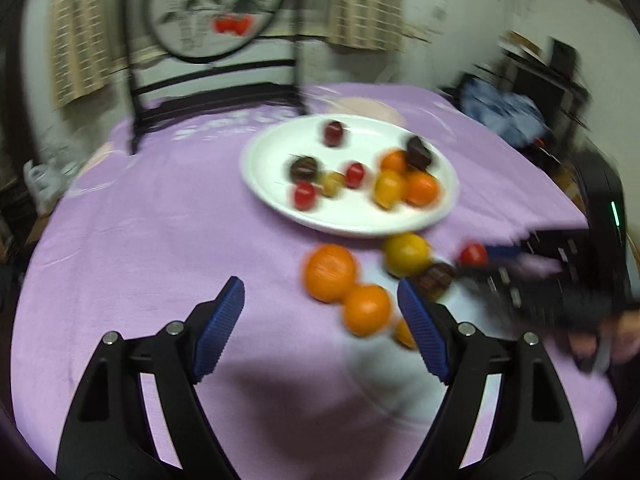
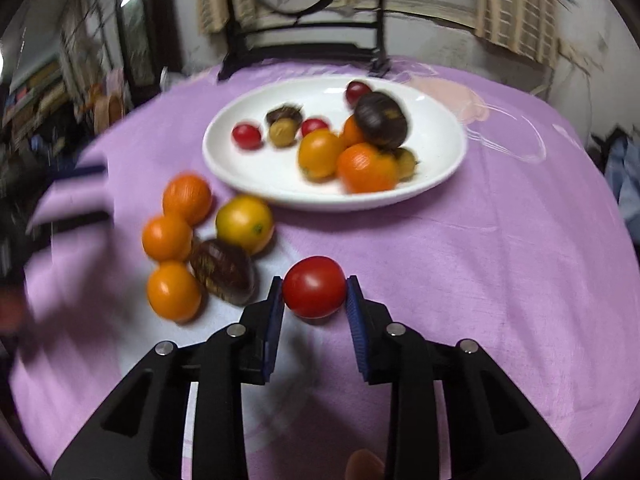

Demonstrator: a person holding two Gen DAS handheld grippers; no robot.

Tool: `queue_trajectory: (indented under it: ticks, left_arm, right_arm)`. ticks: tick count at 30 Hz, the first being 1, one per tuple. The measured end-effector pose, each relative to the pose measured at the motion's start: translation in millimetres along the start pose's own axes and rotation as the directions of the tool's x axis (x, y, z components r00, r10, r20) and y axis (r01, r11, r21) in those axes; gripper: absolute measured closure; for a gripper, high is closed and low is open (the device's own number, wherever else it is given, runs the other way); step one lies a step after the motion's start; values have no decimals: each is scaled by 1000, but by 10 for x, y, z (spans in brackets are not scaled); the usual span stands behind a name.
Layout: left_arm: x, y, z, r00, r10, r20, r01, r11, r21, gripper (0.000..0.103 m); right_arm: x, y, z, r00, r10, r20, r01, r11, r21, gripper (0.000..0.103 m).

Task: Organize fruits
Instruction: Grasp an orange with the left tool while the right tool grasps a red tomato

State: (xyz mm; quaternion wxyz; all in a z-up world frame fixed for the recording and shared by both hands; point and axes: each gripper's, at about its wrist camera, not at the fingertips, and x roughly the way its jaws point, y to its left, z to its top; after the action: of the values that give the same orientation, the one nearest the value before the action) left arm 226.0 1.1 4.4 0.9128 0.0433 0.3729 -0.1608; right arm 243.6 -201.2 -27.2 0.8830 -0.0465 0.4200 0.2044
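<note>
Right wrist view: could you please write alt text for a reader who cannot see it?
The right gripper grips a red tomato between its blue jaws, above a purple tablecloth. Left of it lie four orange fruits and one dark fruit; behind stands a white plate holding more fruit.

Purple-clothed table (image 1: 120,240), round painted screen (image 1: 216,4), curtained windows (image 1: 364,4)

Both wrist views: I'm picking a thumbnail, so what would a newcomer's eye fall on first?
First, the round red cherry tomato clamped in the right gripper, just above the lilac tablecloth. Next, the white oval plate of mixed fruit at the table's middle. The left gripper hangs open and empty near the loose oranges beside the plate.
</note>
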Motion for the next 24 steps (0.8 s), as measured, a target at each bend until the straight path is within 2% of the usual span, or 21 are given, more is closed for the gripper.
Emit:
queue_trajectory:
  ticks: [3,6,9,14,22,24]
  left_arm:
    - [-13,-272,-96,995,-96,-24,98,987,124,28]
    - [32,-531,-184,993,-113,-46,121,965,231,33]
    - [135,-674,-267,993,-94,-77,113,952,286,35]
    - [292,-720,-304,988,-84,-133,119,951,285,50]
    - [470,-788,-243,990,-39,-133,74,961,268,54]
    - [517,-820,-238,991,-11,-132,48,960,274,60]
  right_arm:
    - [-40,-94,9,1000,6,4,-6,999,48,72]
    - [-38,-98,-5,1000,-5,-4,5,998,59,72]
    - [-26,-59,-3,1000,-11,-10,12,998,54,72]
    - [-50,-63,10,1000,-6,-5,7,998,64,72]
    - [-65,-58,11,1000,-1,1,1,998,70,72]
    - [-65,-62,8,1000,-3,0,2,997,72,72]
